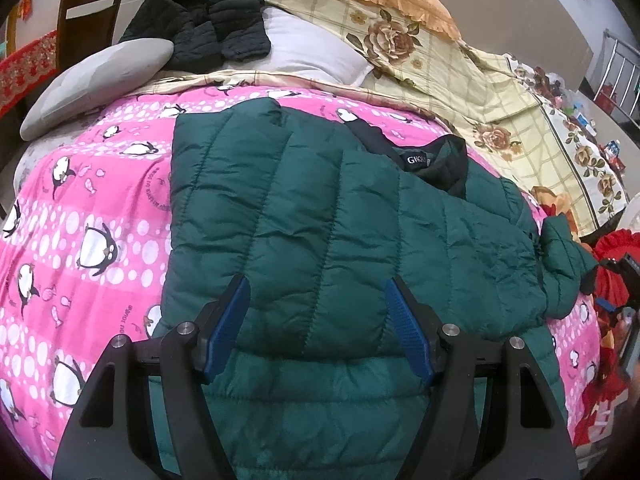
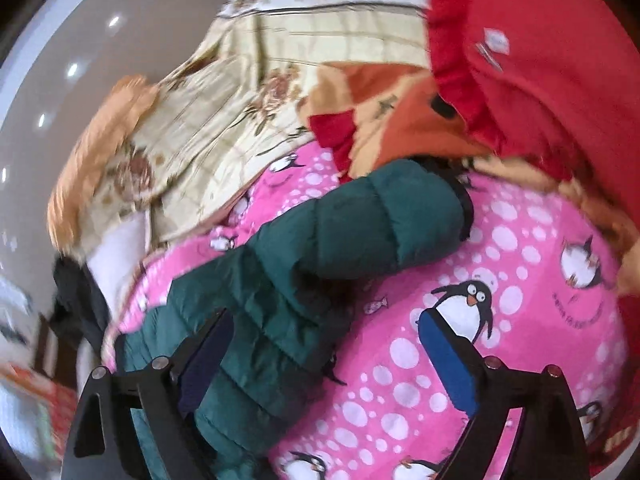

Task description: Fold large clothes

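Green puffer jacket (image 1: 328,216) lay mid-frame on pink penguin blanket (image 1: 92,216), 1 sleeve (image 2: 384,220) stretched toward upper right in the right wrist view. Left gripper (image 1: 318,328) hovered over the hem, pads apart, clamped on nothing. Right gripper (image 2: 332,364) spread wide beside the sleeve. Best gripped near the cuff, then drawn flat across the body. Beyond: floral quilt (image 1: 460,92), black coat (image 1: 204,16), wooden chair (image 1: 88,12) upper left.

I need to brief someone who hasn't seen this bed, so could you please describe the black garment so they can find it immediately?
Start from the pink penguin blanket covering the bed and look to its far end. There, the black quilted jacket lies crumpled across a grey cushion and a white pillow. Unlike the green puffer jacket, it is black.
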